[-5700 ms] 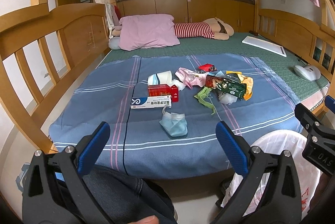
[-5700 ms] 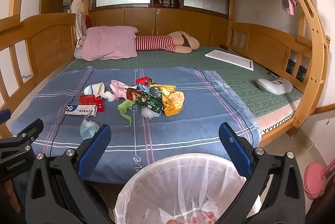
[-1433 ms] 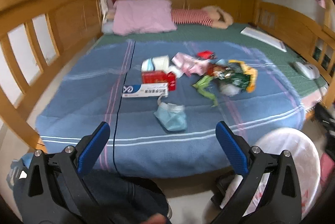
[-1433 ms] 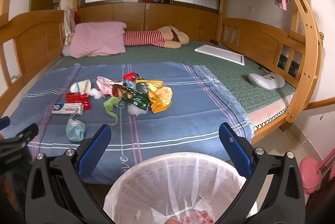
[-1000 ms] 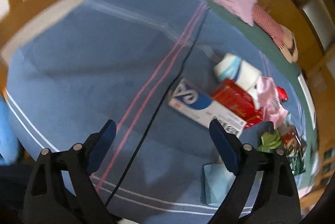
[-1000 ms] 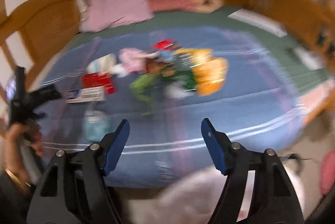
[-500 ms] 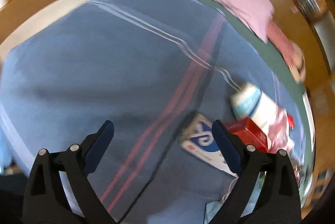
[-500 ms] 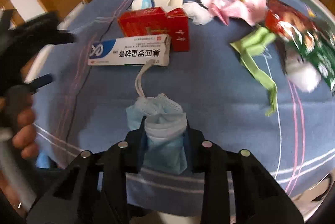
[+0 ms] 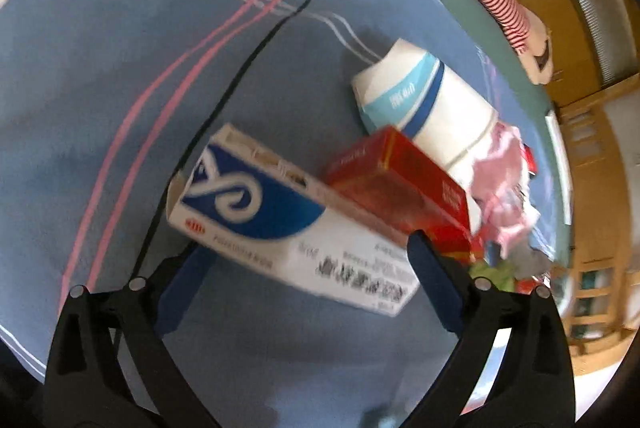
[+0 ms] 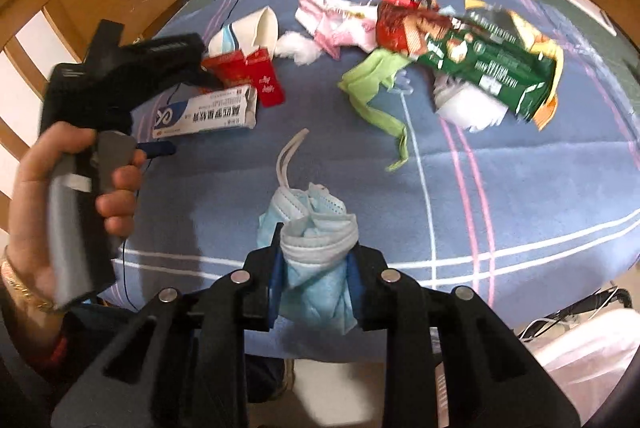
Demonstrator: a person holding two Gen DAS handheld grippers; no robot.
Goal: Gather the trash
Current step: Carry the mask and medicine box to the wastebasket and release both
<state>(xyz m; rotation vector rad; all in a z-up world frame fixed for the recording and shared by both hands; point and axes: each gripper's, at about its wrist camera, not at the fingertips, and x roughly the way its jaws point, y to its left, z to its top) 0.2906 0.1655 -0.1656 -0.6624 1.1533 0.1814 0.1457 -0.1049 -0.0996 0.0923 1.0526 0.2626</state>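
- Left tool (image 9: 304, 268), in the left wrist view: its blue pads stand wide apart on either side of the near end of the white and blue box (image 9: 288, 224), not yet pressing it. The box lies on the blue bedspread (image 9: 120, 68).
- Beyond the box: a red carton (image 9: 396, 184) touches its far side, and a paper cup (image 9: 424, 100) lies on its side just behind the carton. Pink wrapping (image 9: 500, 188) sits to the right of the carton.
- Step in hand, as I judge it: picking up trash, with this tool lined up on the box. The next move calls for the pads to come together across the box's width, clear of the carton.
- Hard to read here: the print on the box is blurred, and the left pad is partly hidden beneath the box.
- Right tool (image 10: 314, 268), in the right wrist view: clamped on a crumpled blue face mask (image 10: 312, 228), its ear loops trailing toward the box.
- Right of the box lie a green strip (image 10: 372, 84) and a green snack bag (image 10: 488, 68).
- The next move for this tool calls for carrying the mask to the white bin liner (image 10: 588, 356), cut off at the lower right corner; its opening is not shown.
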